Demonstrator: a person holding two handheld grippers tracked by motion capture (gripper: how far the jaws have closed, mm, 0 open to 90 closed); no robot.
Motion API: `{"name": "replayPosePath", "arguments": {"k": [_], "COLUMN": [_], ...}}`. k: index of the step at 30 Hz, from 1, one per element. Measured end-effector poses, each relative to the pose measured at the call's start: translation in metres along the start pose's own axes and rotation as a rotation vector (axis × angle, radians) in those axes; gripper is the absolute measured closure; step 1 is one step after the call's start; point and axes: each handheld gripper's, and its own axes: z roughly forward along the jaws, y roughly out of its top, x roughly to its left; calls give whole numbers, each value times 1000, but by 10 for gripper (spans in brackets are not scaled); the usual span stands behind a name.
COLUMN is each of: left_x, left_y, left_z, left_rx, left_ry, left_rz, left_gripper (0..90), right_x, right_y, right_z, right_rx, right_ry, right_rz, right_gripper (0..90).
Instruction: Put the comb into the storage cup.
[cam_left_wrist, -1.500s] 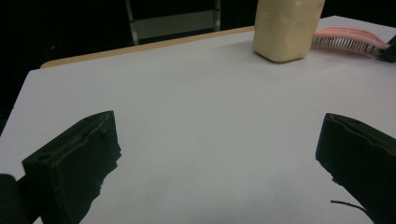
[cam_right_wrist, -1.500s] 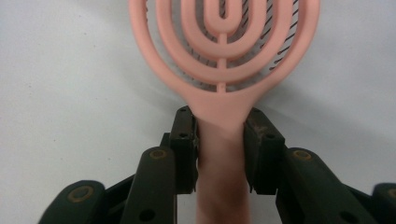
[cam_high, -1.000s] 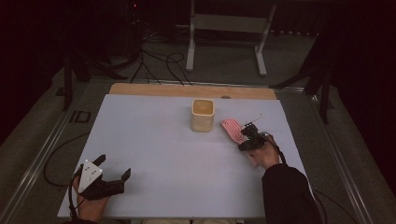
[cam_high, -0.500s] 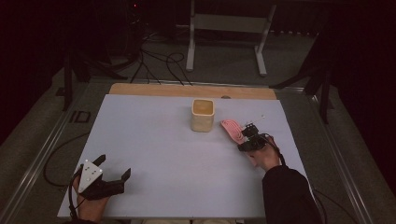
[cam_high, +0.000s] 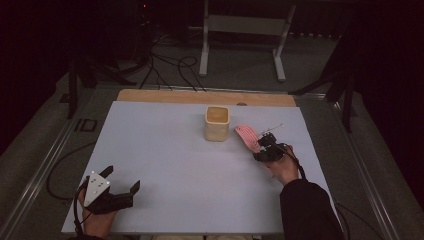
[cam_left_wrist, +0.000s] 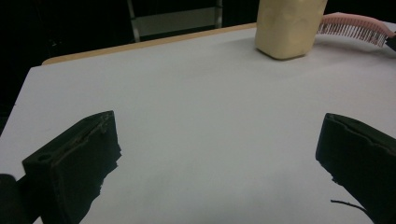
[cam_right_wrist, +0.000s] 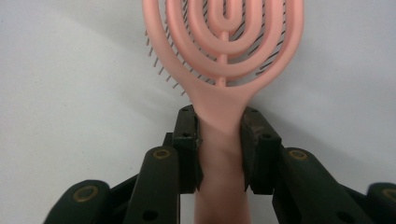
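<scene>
Dark surroundings enclose a white table (cam_high: 190, 165) with a wooden strip along its far edge; cables lie on the floor beyond it, in front of a light metal stand (cam_high: 245, 30).

Right gripper (cam_high: 263, 148): positioned at the right side of the table, just right of centre in depth, held by the person's right hand (cam_high: 281, 167) with a dark sleeve (cam_high: 307, 210) behind it. In the right gripper view, both black jaws are closed against the handle of a pink hairbrush (cam_right_wrist: 224, 60), one pad on each side of the handle where it narrows below the head. The brush head extends away from the jaws over the white surface, showing its looped open frame with bristles pointing down toward the table. In the high view the pink hairbrush (cam_high: 247, 137) points toward the far left from the gripper.

Cream container (cam_high: 217, 123): stands upright on the table, just left of the brush head and apart from it. In the left gripper view the cream container (cam_left_wrist: 287, 25) sits at the far right with the brush bristles beside it.

Left gripper (cam_high: 122, 192): rests at the near left corner of the table in the person's left hand (cam_high: 95, 220). Its jaws stand wide apart with bare tabletop between them; nothing is gripped.
</scene>
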Motion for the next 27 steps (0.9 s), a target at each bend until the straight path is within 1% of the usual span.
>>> {"name": "replayPosePath", "arguments": {"k": [5, 6, 8, 10, 17, 22, 27], "left_x": [0, 0, 0, 0, -1, -1, 1], "left_y": [0, 0, 0, 0, 0, 2, 8], "left_z": [0, 0, 0, 0, 2, 4, 7], "left_rx": [1, 1, 2, 3, 14, 16, 36], "left_ry": [-1, -1, -1, -1, -5, -16, -32], "left_rz": [0, -1, -3, -4, -5, -22, -46], "left_gripper": [0, 0, 0, 0, 0, 0, 0], "right_x": [1, 2, 2, 4, 9, 10, 13], "right_y": [0, 0, 0, 0, 1, 1, 1], "right_z": [-5, -6, -7, -11, -21, -29, -37], "right_rx": [-35, -47, -52, -82, -138, -175, -204], "right_ry": [-15, -16, -22, -31, -44, -48, -59], "right_rz": [2, -4, 2, -2, -18, -24, -32], "right_gripper": [701, 701, 701, 701, 701, 701, 701]}}
